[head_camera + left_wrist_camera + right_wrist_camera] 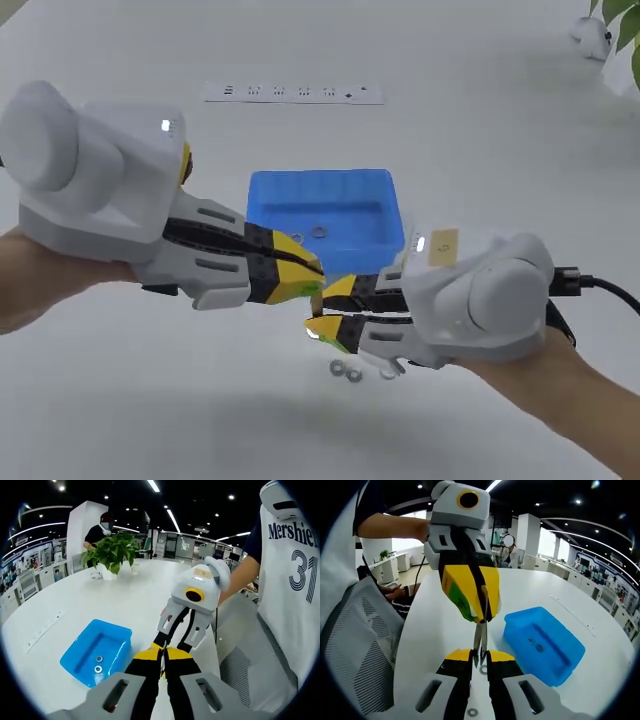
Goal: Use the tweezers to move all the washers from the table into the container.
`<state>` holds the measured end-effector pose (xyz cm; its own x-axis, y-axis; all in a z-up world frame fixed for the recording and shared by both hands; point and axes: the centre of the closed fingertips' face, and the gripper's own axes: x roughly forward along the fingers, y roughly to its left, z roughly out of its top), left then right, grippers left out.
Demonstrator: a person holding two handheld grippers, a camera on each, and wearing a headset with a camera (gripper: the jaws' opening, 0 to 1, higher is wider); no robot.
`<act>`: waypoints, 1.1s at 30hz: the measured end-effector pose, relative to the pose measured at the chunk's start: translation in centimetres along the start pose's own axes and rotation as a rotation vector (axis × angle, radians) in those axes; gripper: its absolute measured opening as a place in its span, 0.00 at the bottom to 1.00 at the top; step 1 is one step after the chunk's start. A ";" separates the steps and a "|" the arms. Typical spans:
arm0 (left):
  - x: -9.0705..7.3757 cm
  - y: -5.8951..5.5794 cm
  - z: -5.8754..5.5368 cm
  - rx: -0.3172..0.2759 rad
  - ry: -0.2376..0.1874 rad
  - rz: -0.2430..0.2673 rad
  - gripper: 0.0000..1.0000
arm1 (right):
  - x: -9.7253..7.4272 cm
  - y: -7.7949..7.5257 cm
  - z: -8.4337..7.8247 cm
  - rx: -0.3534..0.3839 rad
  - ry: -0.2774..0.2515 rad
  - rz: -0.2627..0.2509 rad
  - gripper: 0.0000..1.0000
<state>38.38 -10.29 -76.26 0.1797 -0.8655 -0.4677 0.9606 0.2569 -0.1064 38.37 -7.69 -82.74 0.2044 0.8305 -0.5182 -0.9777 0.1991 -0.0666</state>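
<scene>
The metal tweezers (pixel 481 630) hang between the two grippers, which meet tip to tip above the table. My left gripper (pixel 308 272) comes in from the left and is shut on the tweezers' upper end. My right gripper (pixel 480 660) comes in from the right; its jaws stand a little apart on either side of the tweezers' lower tips. The blue container (pixel 320 190) lies just behind them with two washers (pixel 318 232) inside. Three loose washers (pixel 345 372) lie on the white table under the right gripper.
A white power strip (pixel 292 93) lies at the far side of the table. A potted plant (pixel 618 25) stands at the far right corner. A mesh office chair (pixel 355 650) is beside the table, and people stand further back in the room.
</scene>
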 end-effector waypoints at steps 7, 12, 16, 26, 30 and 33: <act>0.3 0.1 -1.0 0.005 0.003 -0.014 0.06 | 0.6 0.2 -0.7 0.000 0.013 0.012 0.12; 0.4 0.0 -1.5 0.007 0.008 -0.028 0.06 | 1.0 0.4 -1.1 -0.005 0.024 0.019 0.12; 0.5 0.0 -1.6 0.014 0.004 -0.034 0.06 | 1.1 0.3 -1.3 -0.020 0.031 0.018 0.12; 0.7 0.5 -1.9 0.024 0.005 -0.041 0.06 | 1.6 -0.2 -1.5 -0.028 0.033 0.014 0.12; 0.8 0.5 -2.2 0.026 0.011 -0.048 0.06 | 1.8 -0.1 -1.7 -0.028 0.036 0.018 0.12; 0.9 0.5 -2.2 0.030 0.011 -0.051 0.06 | 1.9 -0.2 -1.9 -0.029 0.039 0.020 0.12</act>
<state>38.57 -9.99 -78.70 0.1282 -0.8723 -0.4718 0.9744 0.1994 -0.1039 38.85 -7.12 -85.29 0.1836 0.8130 -0.5525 -0.9826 0.1670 -0.0807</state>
